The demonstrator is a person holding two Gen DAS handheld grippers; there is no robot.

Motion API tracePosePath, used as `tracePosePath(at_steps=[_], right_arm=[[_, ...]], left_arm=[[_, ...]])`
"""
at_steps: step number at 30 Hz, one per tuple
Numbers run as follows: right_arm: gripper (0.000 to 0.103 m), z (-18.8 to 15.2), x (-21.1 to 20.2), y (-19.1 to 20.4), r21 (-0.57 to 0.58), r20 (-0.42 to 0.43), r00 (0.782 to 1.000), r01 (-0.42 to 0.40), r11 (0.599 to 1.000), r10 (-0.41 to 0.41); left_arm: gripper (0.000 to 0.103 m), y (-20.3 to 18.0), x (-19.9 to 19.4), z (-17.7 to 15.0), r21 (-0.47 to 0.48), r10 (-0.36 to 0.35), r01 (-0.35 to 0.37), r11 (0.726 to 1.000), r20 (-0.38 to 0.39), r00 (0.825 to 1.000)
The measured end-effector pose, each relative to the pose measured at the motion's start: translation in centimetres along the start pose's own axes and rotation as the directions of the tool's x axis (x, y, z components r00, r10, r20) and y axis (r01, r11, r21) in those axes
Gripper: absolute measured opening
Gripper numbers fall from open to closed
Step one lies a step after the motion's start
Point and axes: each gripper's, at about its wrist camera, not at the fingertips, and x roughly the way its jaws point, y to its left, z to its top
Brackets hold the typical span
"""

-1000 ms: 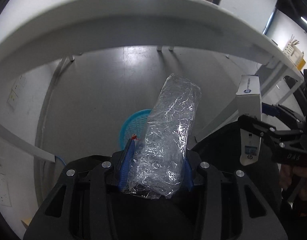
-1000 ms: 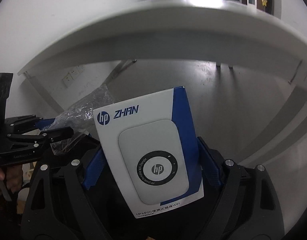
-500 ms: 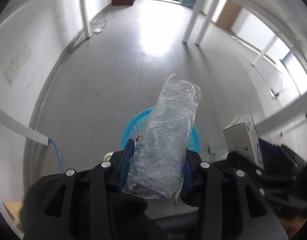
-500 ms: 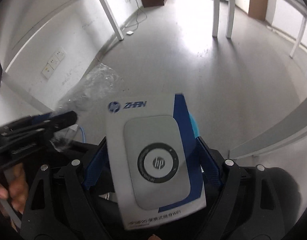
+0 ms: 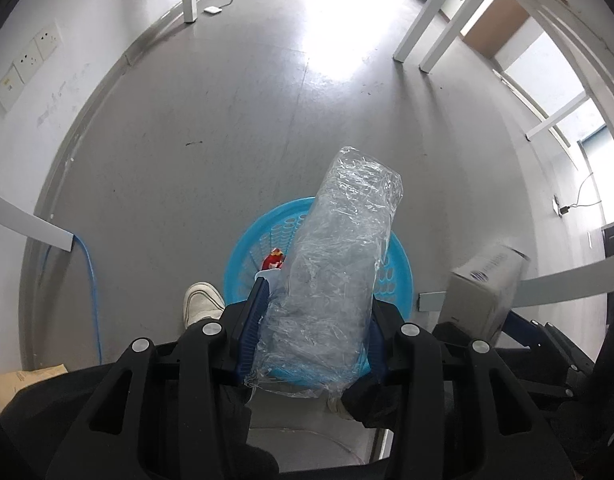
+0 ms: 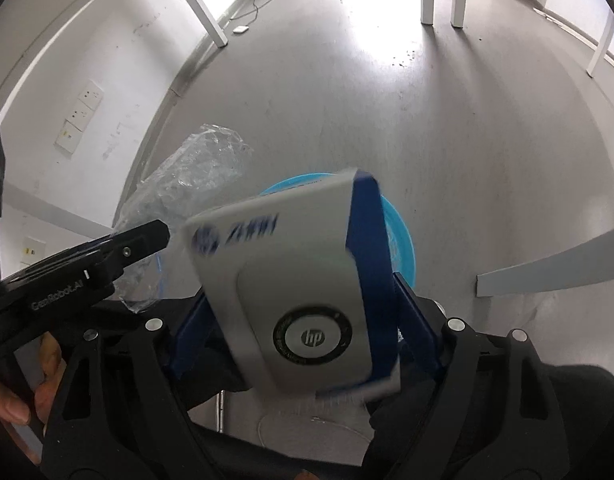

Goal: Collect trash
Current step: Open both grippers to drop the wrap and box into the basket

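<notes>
From the left wrist camera, the left gripper [image 5: 311, 324] is clamped on a crumpled clear plastic wrapper [image 5: 335, 276], its blue pads pressing both sides of the bundle. The wrapper sticks up and forward, hanging right above a round blue basket [image 5: 243, 256] that sits on the grey floor [image 5: 227, 120]. Something small and red [image 5: 273, 260] lies inside the basket (I can't make out what it is). A white shoe [image 5: 201, 304] stands just beside the basket's left edge, and a blue cable [image 5: 91, 280] trails along the wall. Off to the right, the white HP box [image 5: 487, 288] shows, a little blurred.

From the right wrist camera, the right gripper [image 6: 303, 320] grips the white HP box [image 6: 291, 292] between its blue pads, tilted and smeared by motion. The box is over the blue basket [image 6: 399, 232], whose rim peeks out behind it. To the left, the left gripper [image 6: 107, 256] holds the plastic wrapper [image 6: 191, 172], near the box.
</notes>
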Motion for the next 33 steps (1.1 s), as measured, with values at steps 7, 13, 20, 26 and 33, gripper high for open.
tracePosePath(at_steps=[7, 13, 20, 26, 33], right_arm=[[0.077, 0.1, 1.3, -0.1, 0.011, -0.023, 1.000, 0.007, 1.000, -0.007], [0.092, -0.3, 1.1, -0.3, 0.010, -0.035, 0.999, -0.010, 1.000, 0.010], [0.092, -0.6, 0.3, -0.5, 0.013, -0.018, 1.000, -0.007, 1.000, 0.007], [0.092, -1.4, -1.4, 0.2, -0.027, 0.016, 1.000, 0.013, 1.000, -0.013], [0.092, -3.0, -4.9, 0.7, -0.069, 0.048, 0.999, 0.003, 0.998, 0.000]], left_arm=[[0.044, 0.1, 0.2, 0.4, -0.022, 0.003, -0.003, 1.000, 0.009, 1.000], [0.070, 0.3, 0.6, 0.8, -0.017, -0.017, 0.017, 1.000, -0.002, 1.000], [0.071, 0.8, -0.3, 0.7, -0.040, -0.015, 0.016, 0.999, 0.032, 0.999], [0.071, 1.5, -2.2, 0.1, -0.048, -0.040, 0.043, 0.998, 0.060, 0.997], [0.071, 1.8, -5.5, -1.0, -0.028, -0.047, 0.051, 0.998, 0.108, 0.993]])
